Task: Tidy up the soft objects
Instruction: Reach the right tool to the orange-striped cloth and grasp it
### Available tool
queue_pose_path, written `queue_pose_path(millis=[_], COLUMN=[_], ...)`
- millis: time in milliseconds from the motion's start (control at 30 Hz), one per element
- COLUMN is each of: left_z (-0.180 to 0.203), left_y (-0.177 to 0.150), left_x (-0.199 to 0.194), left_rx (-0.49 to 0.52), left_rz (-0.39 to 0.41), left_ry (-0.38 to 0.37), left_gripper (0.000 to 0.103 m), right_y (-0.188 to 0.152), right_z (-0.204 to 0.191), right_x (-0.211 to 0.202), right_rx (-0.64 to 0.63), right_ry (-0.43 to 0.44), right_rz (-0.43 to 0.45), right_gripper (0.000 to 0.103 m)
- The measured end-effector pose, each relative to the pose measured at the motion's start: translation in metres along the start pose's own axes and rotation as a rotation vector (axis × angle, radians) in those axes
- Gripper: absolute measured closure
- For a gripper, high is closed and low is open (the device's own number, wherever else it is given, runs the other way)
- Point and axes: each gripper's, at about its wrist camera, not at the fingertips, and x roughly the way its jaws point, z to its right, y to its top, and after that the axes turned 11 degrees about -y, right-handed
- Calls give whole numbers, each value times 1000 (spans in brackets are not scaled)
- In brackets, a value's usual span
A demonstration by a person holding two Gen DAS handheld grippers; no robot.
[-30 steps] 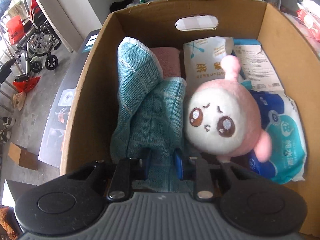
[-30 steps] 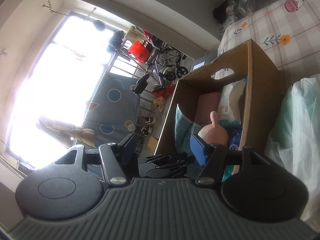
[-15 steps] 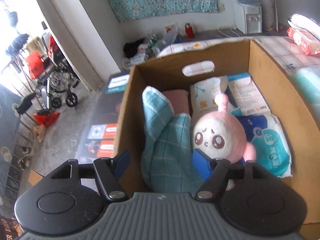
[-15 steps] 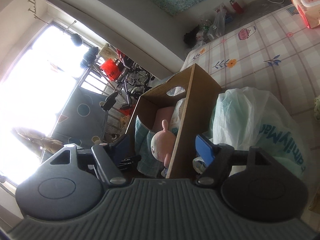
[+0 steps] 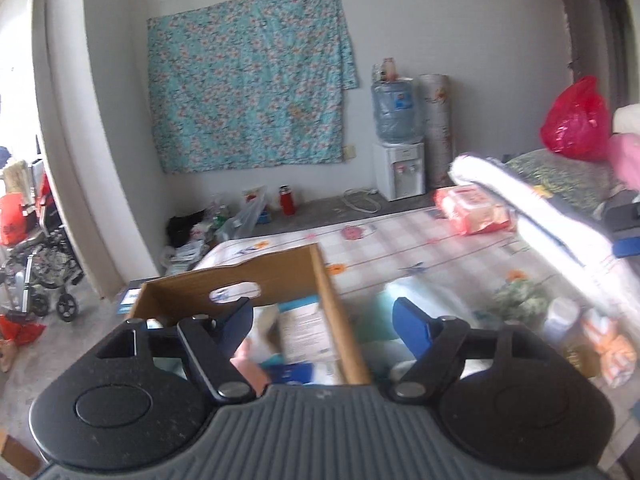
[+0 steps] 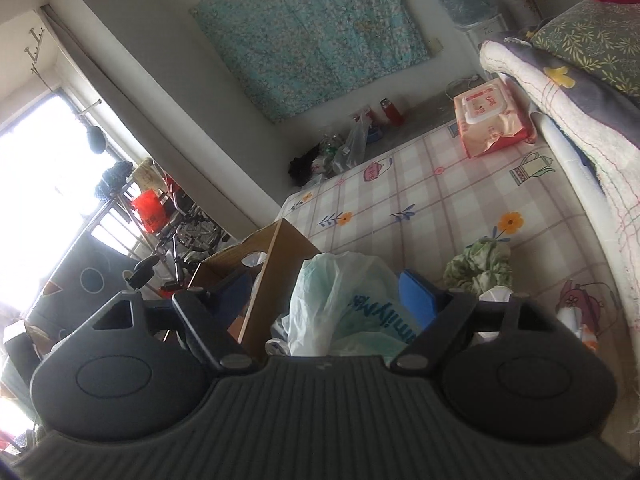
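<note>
The cardboard box (image 5: 240,286) stands on the checked bed sheet (image 6: 440,208). Blurred packs (image 5: 306,332) and a bit of the pink plush (image 5: 248,364) show inside it. My left gripper (image 5: 324,314) hangs above the box's right wall, its jaws opening with nothing held. My right gripper (image 6: 326,286) is over a pale green plastic bag (image 6: 344,292) beside the box (image 6: 276,276). Its jaws are opening too; the bag shows between the fingers, and the pads do not press on it. A crumpled green cloth (image 6: 480,264) lies on the sheet to the right.
A pink wipes pack (image 6: 492,120) lies farther up the bed. A folded quilt (image 6: 560,92) and a pillow (image 6: 592,40) border the right side. Beyond the bed are a water dispenser (image 5: 400,168), floor clutter (image 5: 224,220), a red bag (image 5: 576,120) and a wheelchair (image 5: 40,264).
The left jaws let go of the teal towel, which stays in the box, and widened. Both grippers lifted and swung right, away from the box's inside. The right jaws spread further.
</note>
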Motion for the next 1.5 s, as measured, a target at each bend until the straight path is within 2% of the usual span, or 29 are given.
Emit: queue_pose_path(millis=[133,233,400,533,667,800,967,1067,1267,1500], left_z=[50,84,142,161,177,191,205,211,217,226], left_y=[-8,-23,-55,-71,-84,-95,-103,-105,-105,-110], left_x=[32,58,89,104,114,126,140,150,159,160], left_rx=[-20,-20,10,-25,-35,-49,-51,-48,-41,-17], left_rz=[-4,-28,-28,-50,-71,-107,-154,-182,-224,-257], left_ry=[-185,-280,-389,-484,-564,-645,-687,-693,-703,-728], left_gripper=[25,25,26,26,27,32,44,48,48,46], right_y=[-10,-14,-23,-31,-43,-53,-58,-60,-64,-76], right_z=[21,31,46,68,91,111,130,140,157,159], right_x=[-18,-32,-52,-54,-44,-20,14,31,59,55], right_rx=[6,-19,-52,-23,33,88,125,133,165,243], right_ry=[-57,-114,-233,-289,-318,-343,-363,-380,-392,-347], right_rz=[2,13,10,-28,-80,-140,-205,-237,-293,-316], right_gripper=[22,22,22,22,22,28,40,46,60,64])
